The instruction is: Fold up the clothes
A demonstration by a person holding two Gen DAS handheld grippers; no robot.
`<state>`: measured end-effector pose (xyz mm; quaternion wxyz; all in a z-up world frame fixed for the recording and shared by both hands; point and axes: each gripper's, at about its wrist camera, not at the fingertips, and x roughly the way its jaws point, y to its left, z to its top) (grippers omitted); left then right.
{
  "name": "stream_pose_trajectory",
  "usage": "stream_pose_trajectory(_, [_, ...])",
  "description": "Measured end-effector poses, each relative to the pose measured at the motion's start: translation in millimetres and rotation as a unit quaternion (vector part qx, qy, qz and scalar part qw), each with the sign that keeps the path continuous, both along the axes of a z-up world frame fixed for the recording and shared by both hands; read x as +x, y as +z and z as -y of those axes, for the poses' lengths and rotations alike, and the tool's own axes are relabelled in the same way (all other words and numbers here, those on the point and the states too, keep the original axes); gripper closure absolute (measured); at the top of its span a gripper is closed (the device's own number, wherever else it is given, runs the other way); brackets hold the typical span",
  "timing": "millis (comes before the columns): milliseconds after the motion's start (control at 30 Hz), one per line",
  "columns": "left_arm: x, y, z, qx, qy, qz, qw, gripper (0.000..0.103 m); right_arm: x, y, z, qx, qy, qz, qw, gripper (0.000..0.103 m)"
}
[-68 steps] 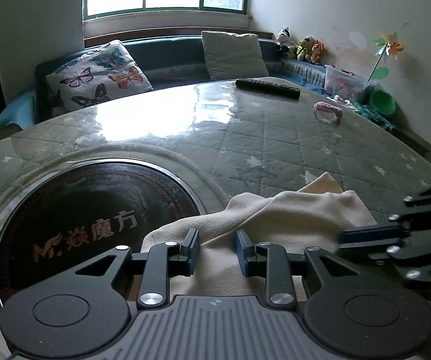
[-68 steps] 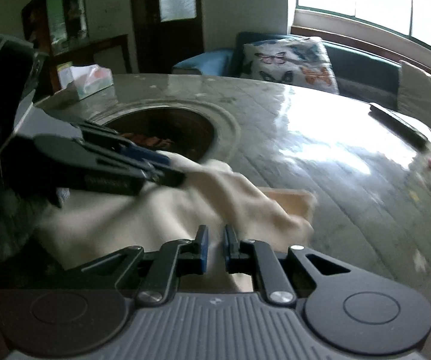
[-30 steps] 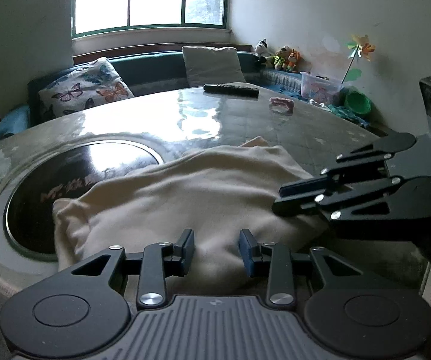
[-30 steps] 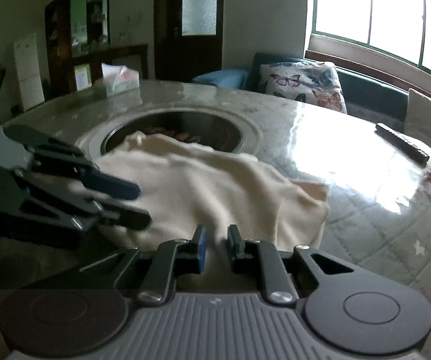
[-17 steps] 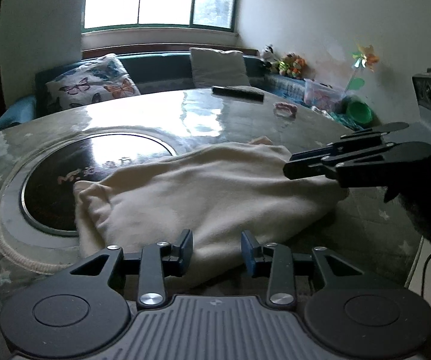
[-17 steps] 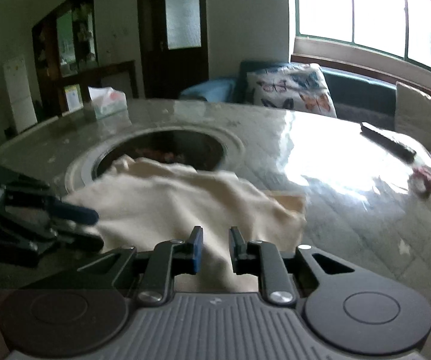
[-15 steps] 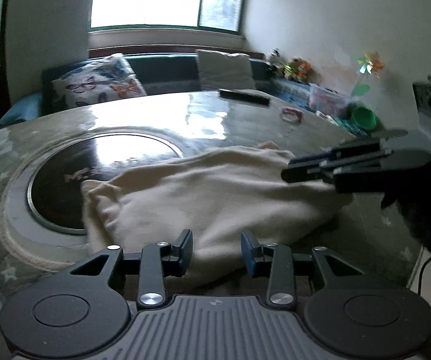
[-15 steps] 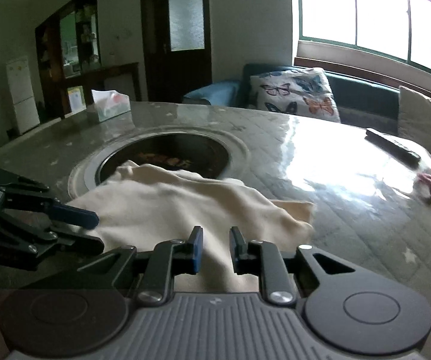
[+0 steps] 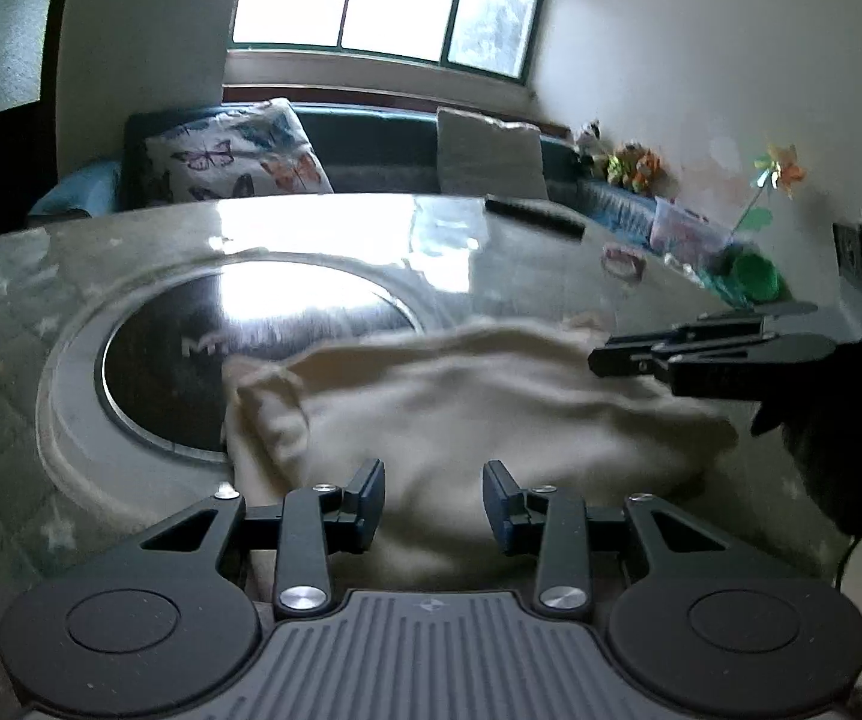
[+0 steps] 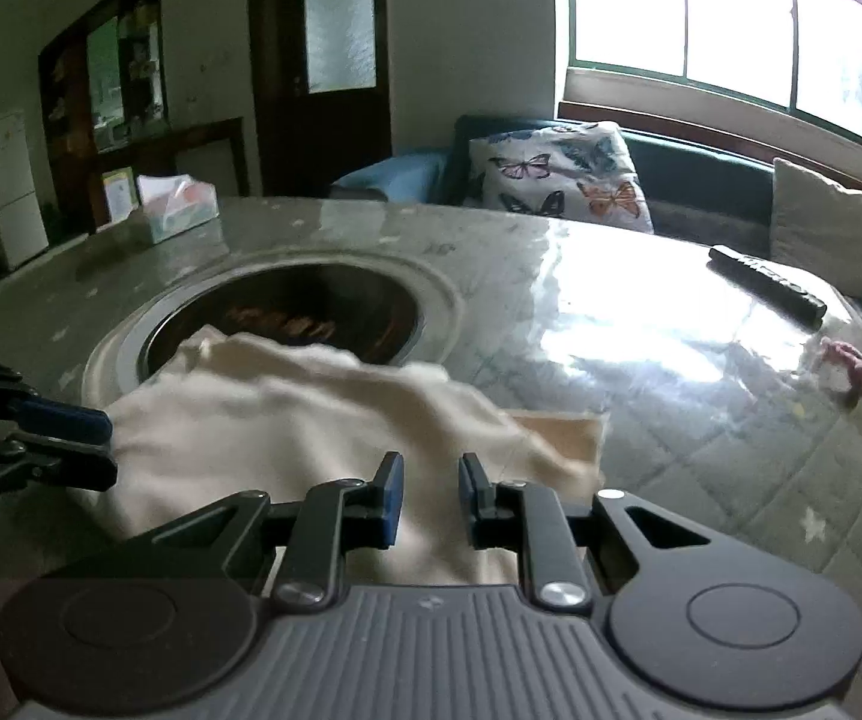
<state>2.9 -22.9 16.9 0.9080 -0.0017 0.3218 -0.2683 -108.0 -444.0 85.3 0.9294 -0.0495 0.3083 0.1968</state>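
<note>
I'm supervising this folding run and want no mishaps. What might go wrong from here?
The cream garment overlaps the dark round inset in the table; its far corner may sag or snag there. Both tools, left and right, are open and hold nothing, so a hasty grasp might bunch layers.

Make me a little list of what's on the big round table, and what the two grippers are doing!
cloth: cream fabric garment, lying rumpled, partly over the dark round glass inset
table: round, quilted star-pattern cover
far side: black remote control, small pink item
left edge: tissue box
left gripper: open, above the near edge of the garment, holding nothing
right gripper: open, above the garment, holding nothing
</note>
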Motion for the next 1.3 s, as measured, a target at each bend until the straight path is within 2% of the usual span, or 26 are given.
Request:
stream_pose_trajectory(133, [13.0, -2.7, -0.2, -0.002, 0.012, -0.012, 0.9999, 0.064, 26.2, -8.4, 5.5, 0.000, -0.032, -0.030, 0.999, 0.085])
stream_pose_trajectory(167, [14.0, -3.3, -0.9, -0.002, 0.013, -0.014, 0.9998, 0.064, 32.7, -11.1, 7.3, 0.000, -0.040, -0.039, 0.998, 0.082])
stream_pose_trajectory(267, [17.2, -4.8, -3.0, -0.003, 0.015, -0.020, 0.9997, 0.064, 40.5, -13.3, 16.7, 0.022, -0.042, -0.052, 0.998, 0.081])
stream_pose_trajectory(500, [26.8, -6.4, -6.2, -0.005, 0.028, -0.029, 0.9992, 0.059, 48.0, 0.5, -2.0, 0.014, -0.020, -0.037, 0.999, 0.081])
stream_pose_trajectory(700, [30.8, -8.4, -10.4, -0.006, 0.040, -0.034, 0.9986, 0.059, 68.1, -12.6, -24.4, -0.016, -0.016, -0.052, 0.998, 0.081])
stream_pose_trajectory(767, [30.5, -6.1, -12.5, -0.007, 0.046, -0.032, 0.9984, 0.054, 68.7, -10.7, -26.6, -0.024, -0.016, -0.046, 0.998, 0.078])
stream_pose_trajectory(933, [39.2, -5.6, -21.9, -0.009, 0.078, -0.035, 0.9963, 0.054, 54.9, 2.3, -27.4, -0.012, 0.001, -0.035, 0.999, 0.076])
stream_pose_trajectory(1000, [40.9, -7.8, -25.2, -0.004, 0.089, -0.037, 0.9954, 0.054, 46.3, 6.8, -31.6, -0.009, 0.016, -0.031, 0.999, 0.071])
stream_pose_trajectory(1067, [41.5, -10.1, -28.8, 0.002, 0.098, -0.039, 0.9945, 0.053, 34.9, 8.7, -39.3, -0.012, 0.037, -0.022, 0.999, 0.062])
stream_pose_trajectory(1233, [39.6, -10.7, -41.3, -0.001, 0.119, -0.042, 0.9920, 0.047, 8.8, 8.2, -64.1, -0.022, 0.090, -0.010, 0.996, 0.051])
stream_pose_trajectory(1300, [38.5, -10.0, -46.6, -0.004, 0.128, -0.043, 0.9908, 0.046, -1.8, 6.8, -77.4, -0.033, 0.113, 0.002, 0.993, 0.050])
